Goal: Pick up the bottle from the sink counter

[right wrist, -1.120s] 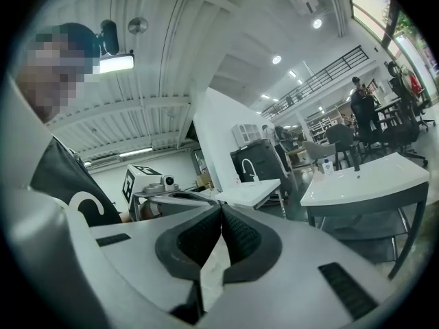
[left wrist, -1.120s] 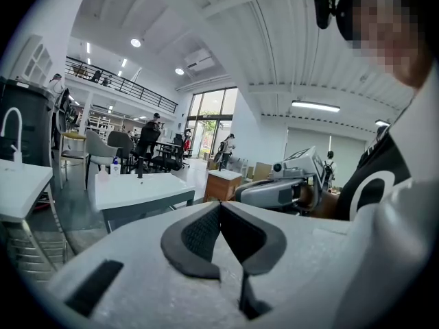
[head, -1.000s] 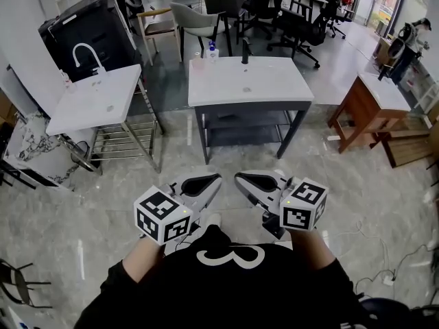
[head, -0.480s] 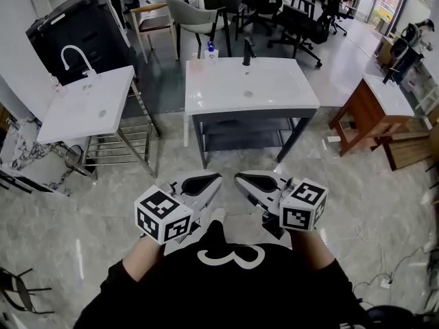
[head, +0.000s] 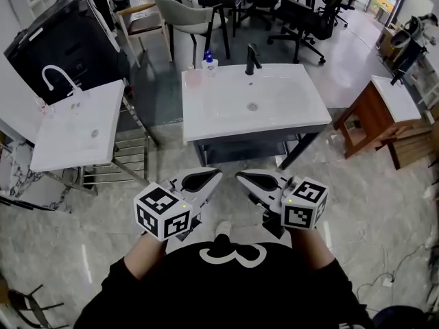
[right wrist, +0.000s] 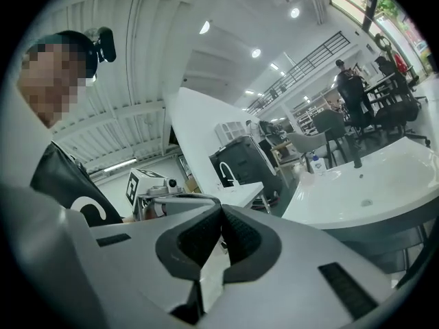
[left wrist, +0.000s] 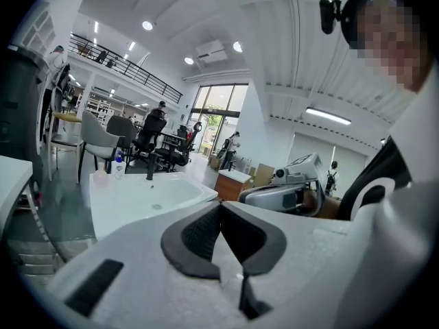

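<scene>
White glossy rectangular sink tabletop [head: 226,108] on a dark frame, standing on the grey marble floor [head: 384,204] ahead of the person and well apart from both grippers. Small clear plastic bottle with a blue cap [head: 208,62], standing upright at the far left corner of that tabletop, just beside a pale pink translucent container [head: 195,76] and left of the black faucet [head: 252,59]; touching neither gripper.

Person's left gripper [head: 217,176], hovering low in front of the black shirt [head: 226,293] and pointing forward toward the sink tabletop; its dark ribbed fingers [left wrist: 195,235] pressing together, holding nothing. Person's right gripper [head: 240,177], hovering level beside it, the two tips near each other but apart; its fingers [right wrist: 240,237] likewise lying flat against each other, with nothing between. Cube with square markers [head: 162,213] sitting at the rear of each gripper.

Second white tabletop [head: 75,125] with a curved white faucet [head: 53,77], standing at the left over a metal rack. Brown wooden side table [head: 360,118] standing at the right. Grey and black chairs [head: 182,16] standing beyond the sink.
</scene>
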